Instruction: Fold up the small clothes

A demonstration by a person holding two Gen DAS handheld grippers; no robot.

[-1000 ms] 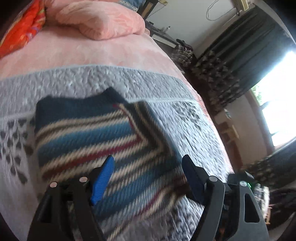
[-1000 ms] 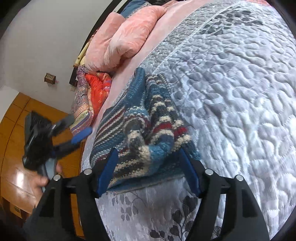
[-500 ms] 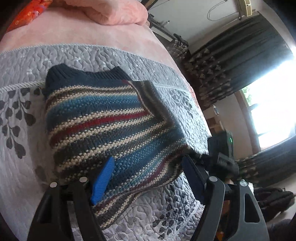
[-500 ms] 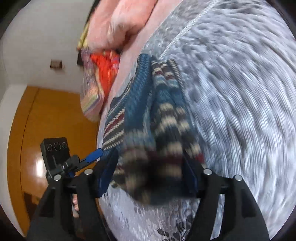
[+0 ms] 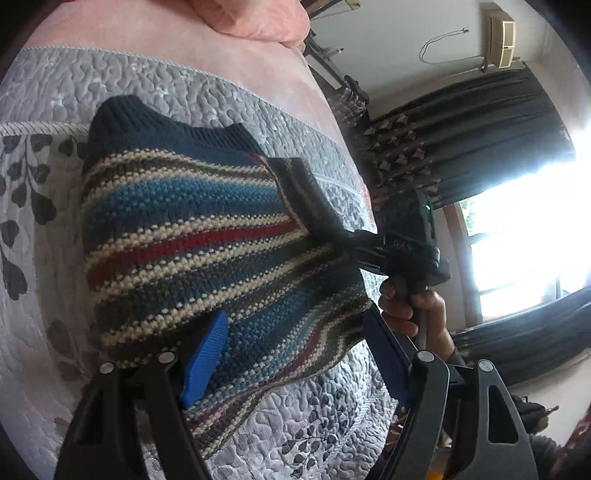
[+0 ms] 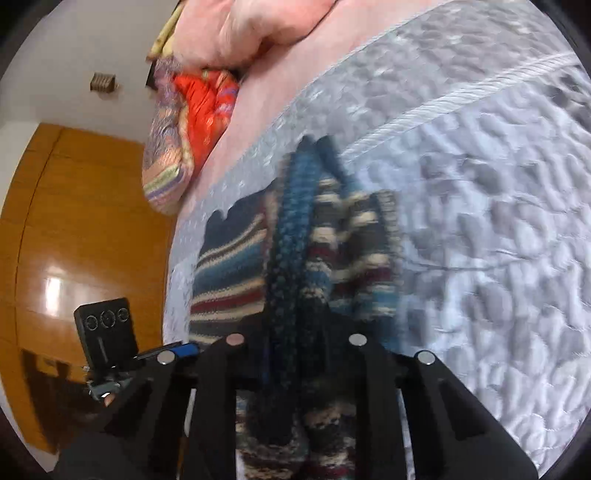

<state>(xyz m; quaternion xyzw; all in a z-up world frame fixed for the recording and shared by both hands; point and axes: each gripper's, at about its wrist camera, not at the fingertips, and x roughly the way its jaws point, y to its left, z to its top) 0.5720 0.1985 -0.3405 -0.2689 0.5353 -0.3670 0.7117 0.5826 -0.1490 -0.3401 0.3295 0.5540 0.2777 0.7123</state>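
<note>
A: The right wrist view is motion-blurred; the sweater (image 6: 295, 266) stripes smear, and its near end hides the fingers (image 6: 225, 354).

B: The window (image 5: 524, 236) is blown out white, and the bed (image 5: 184, 85) runs off-frame.

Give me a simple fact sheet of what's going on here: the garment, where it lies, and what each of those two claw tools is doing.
garment: striped knit sweater, partly folded
surface: grey quilted bedspread on a bed
left gripper: open, fingers on either side of the sweater's near edge
right gripper: shut on the sweater's side edge; view blurred
right hand: holding the right gripper's handle
background: pink pillow, dark curtains, bright window
</note>
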